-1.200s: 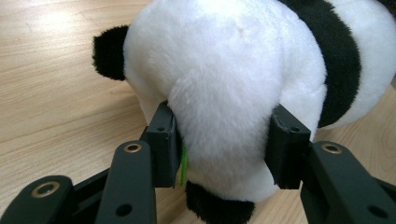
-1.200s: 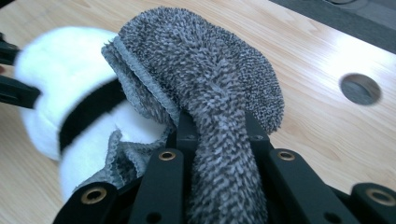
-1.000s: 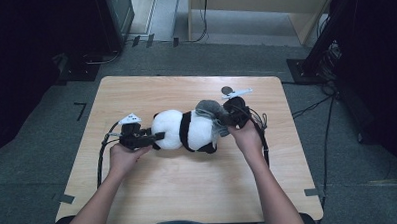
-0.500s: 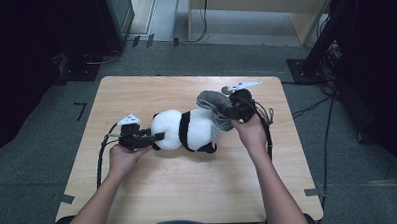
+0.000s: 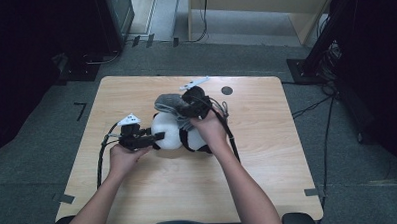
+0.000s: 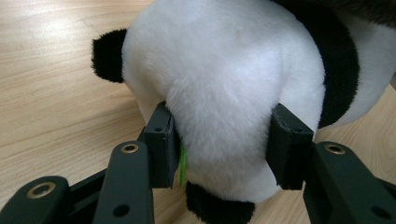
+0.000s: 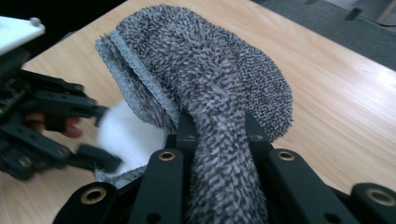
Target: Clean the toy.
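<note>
Nearest, a person's forearms reach onto a wooden table (image 5: 269, 179). The left gripper (image 5: 155, 138) has its jaws clamped on the white end of a plush panda (image 5: 169, 130), which lies at the middle of the table. Just beyond, the right gripper (image 5: 186, 108) pinches a fold of a grey fuzzy cloth (image 5: 168, 102), which drapes over the panda's far side.

- The high view looks forward and down on the whole table (image 5: 268, 154).
- Each gripper view sits very close; all three share the plush panda (image 6: 224, 84).
</note>
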{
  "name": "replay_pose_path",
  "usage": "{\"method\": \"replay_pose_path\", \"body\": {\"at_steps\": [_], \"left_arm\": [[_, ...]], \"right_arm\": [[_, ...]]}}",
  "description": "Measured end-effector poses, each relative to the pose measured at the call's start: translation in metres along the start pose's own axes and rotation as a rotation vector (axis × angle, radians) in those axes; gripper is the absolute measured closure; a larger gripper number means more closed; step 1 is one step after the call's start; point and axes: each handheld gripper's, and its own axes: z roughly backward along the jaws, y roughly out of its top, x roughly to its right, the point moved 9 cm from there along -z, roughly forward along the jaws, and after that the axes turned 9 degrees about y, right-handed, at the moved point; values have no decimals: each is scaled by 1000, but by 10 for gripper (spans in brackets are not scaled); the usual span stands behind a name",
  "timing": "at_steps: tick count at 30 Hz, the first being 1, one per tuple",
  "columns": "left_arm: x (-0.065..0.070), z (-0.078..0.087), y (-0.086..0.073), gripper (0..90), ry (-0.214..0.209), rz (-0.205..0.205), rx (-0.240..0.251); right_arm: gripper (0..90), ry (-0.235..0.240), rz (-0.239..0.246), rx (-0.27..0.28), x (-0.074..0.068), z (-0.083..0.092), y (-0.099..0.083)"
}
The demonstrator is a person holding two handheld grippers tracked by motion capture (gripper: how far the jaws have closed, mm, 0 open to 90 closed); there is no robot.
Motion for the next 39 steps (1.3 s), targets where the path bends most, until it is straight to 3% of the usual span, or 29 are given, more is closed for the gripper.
{"method": "replay_pose_path", "body": {"at_steps": [6, 8, 12, 17, 25, 27, 39], "left_arm": [[1, 1, 1, 516, 10, -4, 3], [1, 1, 1, 516, 20, -10, -5], [-1, 1, -2, 519, 20, -3, -14], [-2, 0, -1, 525, 23, 13, -21], [-2, 0, -2, 524, 16, 15, -25], [-2, 0, -1, 524, 15, 18, -24], [-2, 0, -2, 522, 8, 17, -23]], "right_arm": [[758, 19, 42, -36, -23, -34, 13], [757, 34, 52, -74, -31, -48, 11], [758, 19, 96, -100, -32, -56, 4], [758, -10, 108, -107, -20, -44, -5], [758, -48, 31, -85, 16, -9, -27], [759, -66, 39, -74, 22, 2, -28], [758, -90, -50, 3, 56, 50, -51]]}}
